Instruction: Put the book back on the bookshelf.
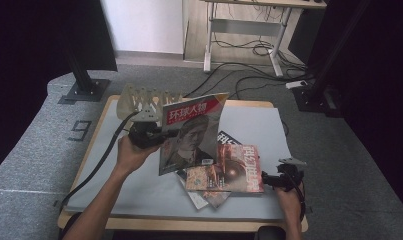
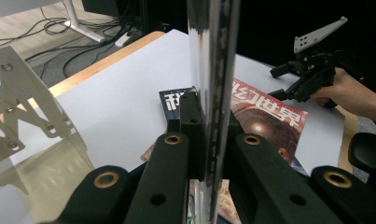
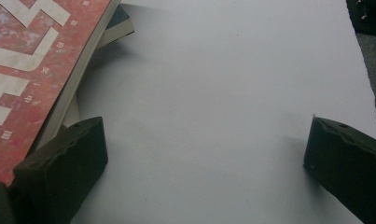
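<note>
A magazine with a portrait cover and a red title is lifted off the table, standing nearly upright. My left gripper is shut on its left edge; in the left gripper view the magazine's edge runs up between the closed jaws. A red magazine lies flat on top of a small pile. My right gripper rests low on the mat just right of the red magazine, open, with nothing between its fingers.
A dark magazine and others lie under the red one. A metal slotted rack stands at the back left of the grey mat. Cables and desk legs are on the floor beyond.
</note>
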Demonstrator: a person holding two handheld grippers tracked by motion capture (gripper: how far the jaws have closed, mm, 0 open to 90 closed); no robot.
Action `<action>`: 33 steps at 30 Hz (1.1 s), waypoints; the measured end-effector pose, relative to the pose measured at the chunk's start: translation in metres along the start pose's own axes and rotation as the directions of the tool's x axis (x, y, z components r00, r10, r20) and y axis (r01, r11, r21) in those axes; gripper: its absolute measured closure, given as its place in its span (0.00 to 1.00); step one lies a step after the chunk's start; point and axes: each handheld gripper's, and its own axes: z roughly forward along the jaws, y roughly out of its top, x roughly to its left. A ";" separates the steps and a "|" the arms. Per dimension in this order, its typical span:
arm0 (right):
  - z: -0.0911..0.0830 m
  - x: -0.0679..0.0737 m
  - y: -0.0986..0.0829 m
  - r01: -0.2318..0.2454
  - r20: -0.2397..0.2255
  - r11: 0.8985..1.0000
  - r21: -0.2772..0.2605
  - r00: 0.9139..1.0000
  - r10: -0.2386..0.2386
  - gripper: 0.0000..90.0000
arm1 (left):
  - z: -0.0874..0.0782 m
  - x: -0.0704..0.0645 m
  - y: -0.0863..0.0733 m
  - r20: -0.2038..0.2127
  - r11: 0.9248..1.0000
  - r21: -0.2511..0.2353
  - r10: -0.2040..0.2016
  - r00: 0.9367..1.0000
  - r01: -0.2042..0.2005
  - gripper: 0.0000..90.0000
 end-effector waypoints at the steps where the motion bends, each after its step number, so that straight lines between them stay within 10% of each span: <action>1: 0.000 0.000 0.000 0.000 0.000 1.000 0.000 1.000 0.000 0.00 | -0.003 0.001 0.000 -0.002 1.000 0.000 -0.002 1.000 0.002 0.97; 33: 0.001 0.000 0.000 -0.005 -0.003 1.000 0.000 1.000 0.005 0.00 | -0.063 0.026 -0.012 -0.128 0.997 -0.030 -0.072 0.989 0.069 0.97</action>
